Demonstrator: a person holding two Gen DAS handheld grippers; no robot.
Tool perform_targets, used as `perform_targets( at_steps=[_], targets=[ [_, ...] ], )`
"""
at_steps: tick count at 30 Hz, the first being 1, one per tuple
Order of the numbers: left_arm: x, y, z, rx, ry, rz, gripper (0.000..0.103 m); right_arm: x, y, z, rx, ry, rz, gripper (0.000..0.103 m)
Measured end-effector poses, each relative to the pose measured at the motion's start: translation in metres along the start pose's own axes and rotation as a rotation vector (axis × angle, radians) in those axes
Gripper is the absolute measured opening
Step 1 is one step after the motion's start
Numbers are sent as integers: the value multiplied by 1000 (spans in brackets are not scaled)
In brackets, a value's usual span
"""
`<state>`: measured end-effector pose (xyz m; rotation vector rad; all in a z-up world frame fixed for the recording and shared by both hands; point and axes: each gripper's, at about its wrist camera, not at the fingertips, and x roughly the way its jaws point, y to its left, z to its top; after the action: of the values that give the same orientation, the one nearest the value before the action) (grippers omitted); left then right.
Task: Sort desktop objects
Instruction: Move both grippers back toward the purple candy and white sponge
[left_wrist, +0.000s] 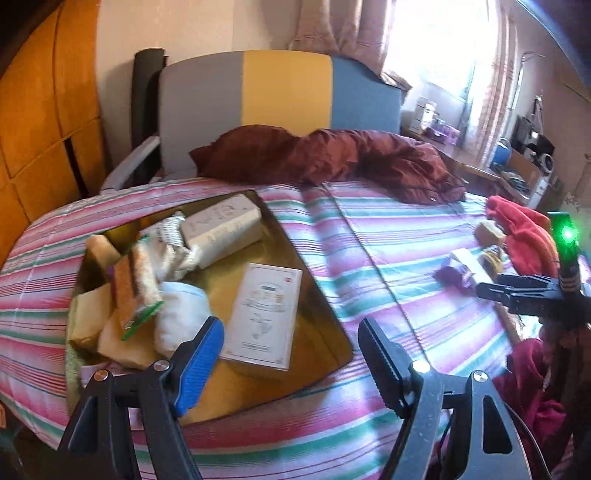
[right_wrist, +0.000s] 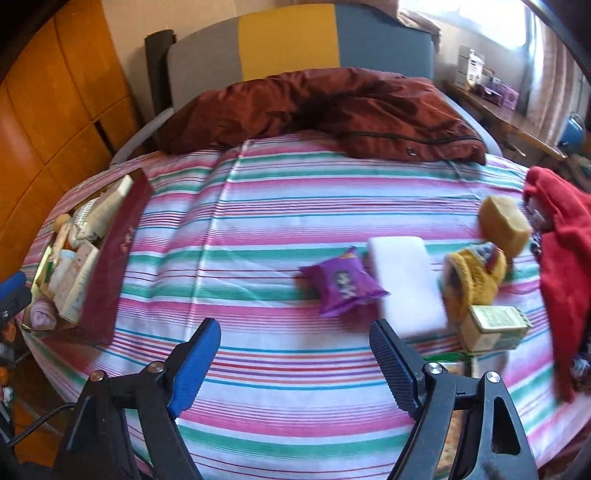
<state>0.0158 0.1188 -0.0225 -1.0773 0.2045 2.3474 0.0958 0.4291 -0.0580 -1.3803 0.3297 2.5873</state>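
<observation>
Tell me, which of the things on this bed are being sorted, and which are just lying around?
Being sorted: purple packet, white block, yellow sponge, small green box, the box already holding items.

Lying about: brown jacket, red cloth, striped bedsheet.

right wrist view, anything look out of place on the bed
Yes: several small items lie loose on the striped bedspread rather than in the box at the left: a purple packet, a white block, a tan sponge and a small green-printed carton. Nothing looks spilled or damaged.
</observation>
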Motion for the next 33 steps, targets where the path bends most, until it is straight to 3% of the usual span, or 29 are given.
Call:
perform_targets(
  at_steps=[11,18,21,24,33],
  targets=[
    [14,-24,-8,51,52,-62,76,-12,-69,-12,145,7,-62,83],
    [17,-29,-7,52,59,-87,76,-56,-151,-22,404,-90,-110,71],
    [22,-34,-6,64,73,-95,76,-71,-172,-28,443,-102,-146,67],
    [28,-41,-3,78,85,-114,76,-67,-166,-29,379,-70,-108,67],
    [38,-60,5,114,107,-147,77,-22,-88,-2,30,60,-39,66]
  ],
)
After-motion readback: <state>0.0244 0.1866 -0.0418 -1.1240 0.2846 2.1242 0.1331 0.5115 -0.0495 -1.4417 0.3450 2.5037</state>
